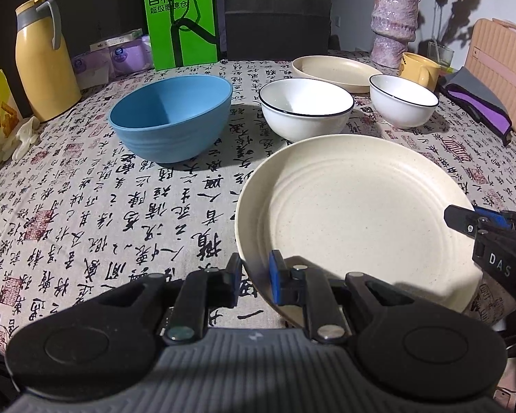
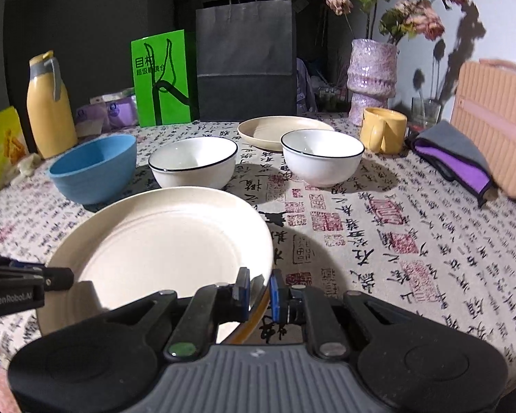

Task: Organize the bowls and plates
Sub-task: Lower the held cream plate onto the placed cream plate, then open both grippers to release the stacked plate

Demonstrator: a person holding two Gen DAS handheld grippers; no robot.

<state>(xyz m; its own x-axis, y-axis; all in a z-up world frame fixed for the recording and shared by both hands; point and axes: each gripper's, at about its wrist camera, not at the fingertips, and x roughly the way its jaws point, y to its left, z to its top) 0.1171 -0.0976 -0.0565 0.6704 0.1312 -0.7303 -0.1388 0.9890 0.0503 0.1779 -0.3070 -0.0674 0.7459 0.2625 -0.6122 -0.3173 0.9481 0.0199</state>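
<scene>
both grippers pinch the near cream plate by its rim

nearest, the left gripper point(image 1: 254, 275) clamps the near-left rim of the near plate point(image 1: 357, 213) and the right gripper point(image 2: 259, 289) clamps its near-right rim, so the plate lies ahead and between them, round, without a long axis, face up and tilted just above the counter point(image 1: 120, 206). beyond stand the blue bowl point(image 1: 172, 117) and two white bowls point(image 1: 306, 106); farthest, directly behind, lies the second plate point(image 1: 337, 70).

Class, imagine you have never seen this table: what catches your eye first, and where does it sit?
First, the big cream plate nearest the cameras, its rim pinched on opposite sides by the left tongs and right tongs. Behind it stand a blue bowl and two white bowls, with a bright green bag at the back.
</scene>
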